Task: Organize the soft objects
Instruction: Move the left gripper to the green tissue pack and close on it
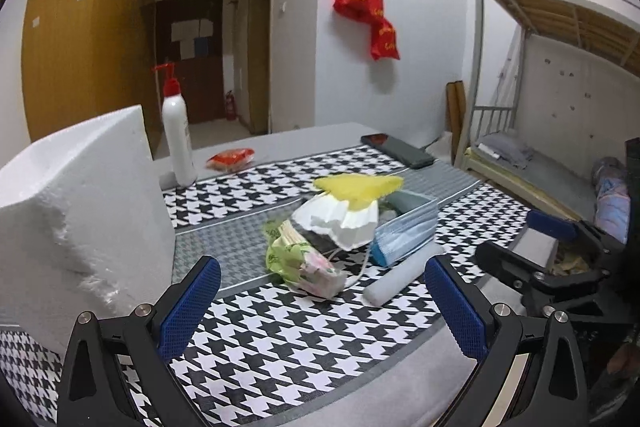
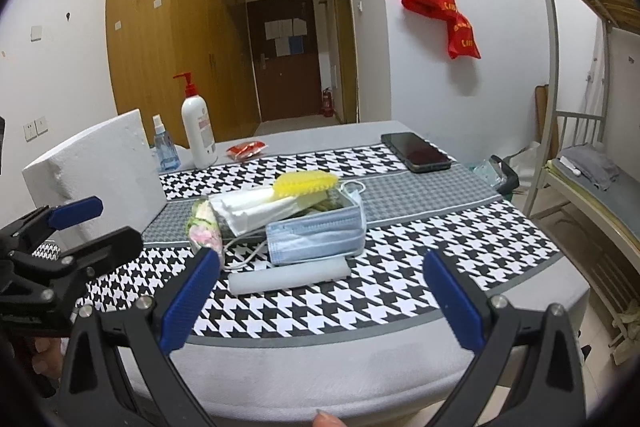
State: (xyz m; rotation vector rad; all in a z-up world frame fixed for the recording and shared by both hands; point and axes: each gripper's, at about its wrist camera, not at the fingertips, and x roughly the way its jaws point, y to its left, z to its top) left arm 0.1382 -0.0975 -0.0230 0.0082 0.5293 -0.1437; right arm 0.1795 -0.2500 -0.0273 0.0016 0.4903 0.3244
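Note:
A heap of soft things lies mid-table: a yellow mask (image 1: 360, 189) (image 2: 306, 183) on a white mask (image 1: 340, 221) (image 2: 256, 209), a stack of blue masks (image 1: 404, 233) (image 2: 316, 237), a green-and-pink floral packet (image 1: 304, 263) (image 2: 204, 231) and a white foam roll (image 1: 400, 277) (image 2: 290, 277). My left gripper (image 1: 324, 307) hovers open just in front of the heap, nothing between its fingers. My right gripper (image 2: 322, 299) stands open near the table's front edge, the foam roll beyond its tips. Each gripper shows in the other's view: the right gripper (image 1: 528, 247), the left gripper (image 2: 96, 223).
A big white foam block (image 1: 80, 223) (image 2: 100, 167) stands on the left. Behind it are a pump bottle (image 1: 178, 143) (image 2: 198, 131), a small blue spray bottle (image 2: 164, 145) and a red packet (image 1: 231, 159) (image 2: 246, 149). A phone (image 1: 398, 151) (image 2: 416, 151) lies at the back right. A bunk bed (image 2: 580, 155) stands right of the table.

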